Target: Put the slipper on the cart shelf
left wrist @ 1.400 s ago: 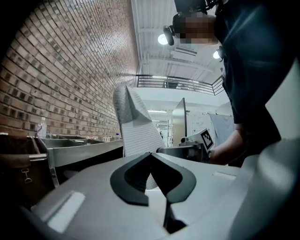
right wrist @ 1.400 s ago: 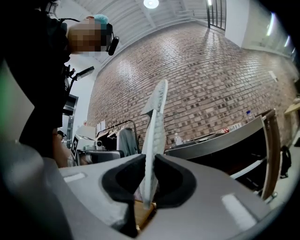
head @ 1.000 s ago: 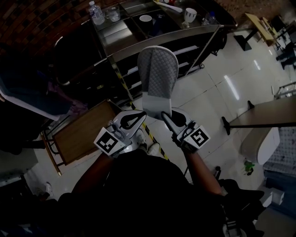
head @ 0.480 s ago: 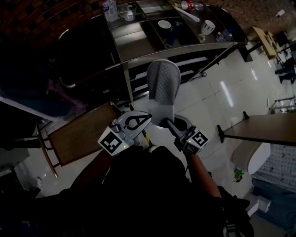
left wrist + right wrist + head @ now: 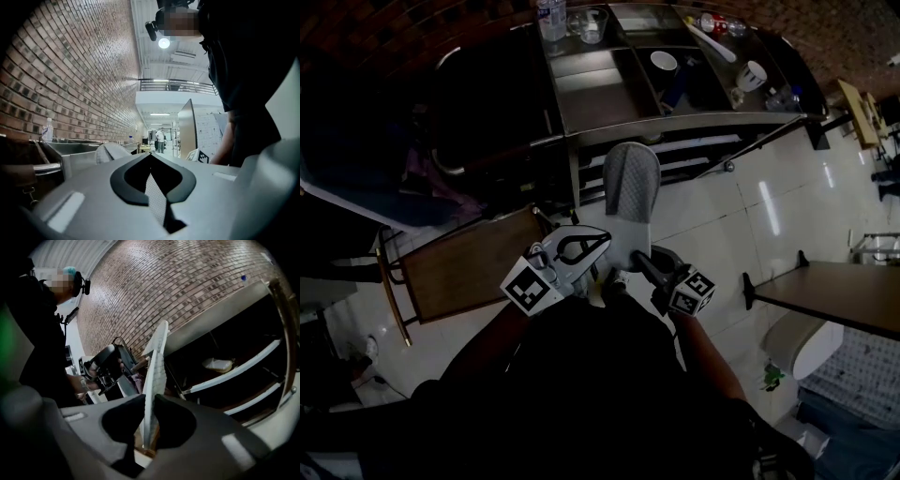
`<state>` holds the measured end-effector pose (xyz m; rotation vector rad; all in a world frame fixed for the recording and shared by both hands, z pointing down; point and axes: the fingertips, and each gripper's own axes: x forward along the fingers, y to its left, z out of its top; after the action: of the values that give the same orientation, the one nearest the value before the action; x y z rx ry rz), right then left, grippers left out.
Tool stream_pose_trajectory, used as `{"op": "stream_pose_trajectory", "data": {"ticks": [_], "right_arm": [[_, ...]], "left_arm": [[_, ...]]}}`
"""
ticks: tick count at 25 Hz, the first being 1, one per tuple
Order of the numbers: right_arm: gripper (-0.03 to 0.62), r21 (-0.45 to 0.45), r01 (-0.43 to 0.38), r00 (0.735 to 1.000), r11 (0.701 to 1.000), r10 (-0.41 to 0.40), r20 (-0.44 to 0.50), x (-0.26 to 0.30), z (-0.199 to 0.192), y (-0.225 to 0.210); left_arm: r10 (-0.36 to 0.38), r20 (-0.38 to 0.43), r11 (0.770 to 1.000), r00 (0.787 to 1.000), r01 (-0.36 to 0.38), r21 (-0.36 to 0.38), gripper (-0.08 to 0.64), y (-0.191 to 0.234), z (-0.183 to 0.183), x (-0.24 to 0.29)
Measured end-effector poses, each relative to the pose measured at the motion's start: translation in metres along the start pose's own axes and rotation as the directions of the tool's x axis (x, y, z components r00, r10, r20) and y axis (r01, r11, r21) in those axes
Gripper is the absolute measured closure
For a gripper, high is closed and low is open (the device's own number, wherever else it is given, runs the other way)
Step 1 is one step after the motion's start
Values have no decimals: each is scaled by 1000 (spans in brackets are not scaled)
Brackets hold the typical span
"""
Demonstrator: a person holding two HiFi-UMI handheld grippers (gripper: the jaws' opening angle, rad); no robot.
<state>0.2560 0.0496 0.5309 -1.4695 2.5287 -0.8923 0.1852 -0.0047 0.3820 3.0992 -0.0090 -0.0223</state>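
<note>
A grey quilted slipper (image 5: 631,186) hangs above the floor in front of the metal cart (image 5: 675,122), toe towards it. My right gripper (image 5: 645,262) is shut on its heel end; in the right gripper view the slipper (image 5: 154,366) stands edge-on between the pads of the right gripper (image 5: 150,401). My left gripper (image 5: 598,242) is at the heel's left side with its jaws closed. In the left gripper view a strip of the slipper's meshed fabric (image 5: 157,197) sits between the jaws of the left gripper (image 5: 150,157). The cart's lower shelves (image 5: 234,376) lie just beyond the toe.
The cart's top trays hold a bottle (image 5: 549,17), a bowl (image 5: 662,61) and a mug (image 5: 752,73). A pale object (image 5: 218,364) lies on a lower shelf. A wooden chair (image 5: 459,267) stands to the left, a table (image 5: 834,300) to the right, over white tiled floor.
Both grippers and the slipper have come closer to the cart, which now fills more of the head view. The grip on the slipper is unchanged.
</note>
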Motion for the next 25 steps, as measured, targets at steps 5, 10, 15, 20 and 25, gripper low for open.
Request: {"op": "stream_pose_trajectory", "data": {"ticks": [5, 10, 15, 20, 25], "right_arm": [[529, 26, -59, 995, 998, 61, -75, 5, -20, -20], [529, 119, -122, 983, 985, 136, -125, 6, -37, -43], [529, 222, -176, 965, 959, 212, -151, 9, -46, -66], [529, 272, -202, 935, 941, 268, -233, 17, -53, -84], [529, 308, -191, 929, 932, 273, -250, 32, -63, -111]], "left_arm": [[60, -15, 998, 998, -61, -21, 557, 8, -4, 17], [111, -45, 994, 993, -112, -10, 557, 12, -9, 39], [162, -65, 986, 985, -158, 62, 557, 16, -12, 56], [223, -107, 975, 969, -220, 36, 557, 18, -24, 63], [256, -123, 965, 959, -260, -20, 556, 20, -42, 62]]}}
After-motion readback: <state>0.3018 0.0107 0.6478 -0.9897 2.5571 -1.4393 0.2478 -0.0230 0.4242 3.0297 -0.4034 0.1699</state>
